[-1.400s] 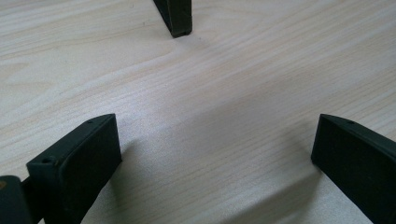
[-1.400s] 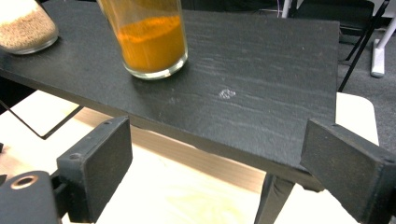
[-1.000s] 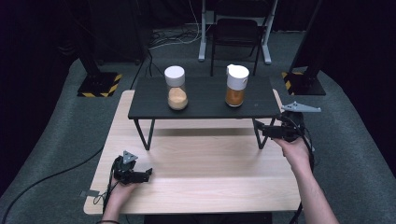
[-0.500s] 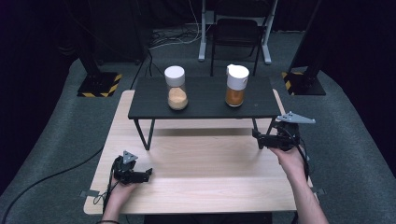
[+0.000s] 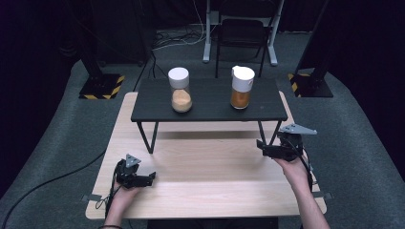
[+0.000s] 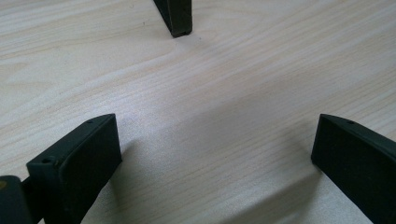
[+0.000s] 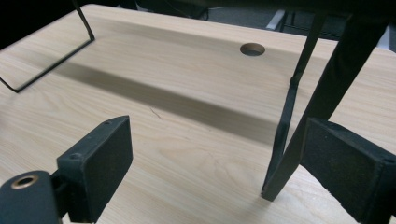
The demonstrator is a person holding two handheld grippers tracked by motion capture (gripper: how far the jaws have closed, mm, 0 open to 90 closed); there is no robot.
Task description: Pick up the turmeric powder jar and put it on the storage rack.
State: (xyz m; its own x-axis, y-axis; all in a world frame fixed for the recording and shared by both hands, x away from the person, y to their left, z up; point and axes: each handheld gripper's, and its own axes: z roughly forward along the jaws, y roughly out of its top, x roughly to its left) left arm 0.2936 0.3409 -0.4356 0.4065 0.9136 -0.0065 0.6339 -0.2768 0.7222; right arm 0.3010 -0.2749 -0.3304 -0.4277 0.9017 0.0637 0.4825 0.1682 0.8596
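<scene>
On the small black stand (image 5: 210,102) I count two jars with white lids. The left jar (image 5: 180,89) holds a pale orange powder in its lower part. The right jar (image 5: 241,88) holds a darker orange powder that fills it higher. My left gripper (image 5: 149,177) rests low on the wooden table (image 5: 200,191), jaws spread wide and empty. My right gripper (image 5: 261,146) is beside the stand's right leg (image 7: 322,102), jaws also spread and empty.

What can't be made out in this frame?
- Jar contents: the left jar and right jar show in the high view, too small to identify their orange fill.
- Black shelf: in the right gripper view, its top is cut off by the upper edge.
</scene>
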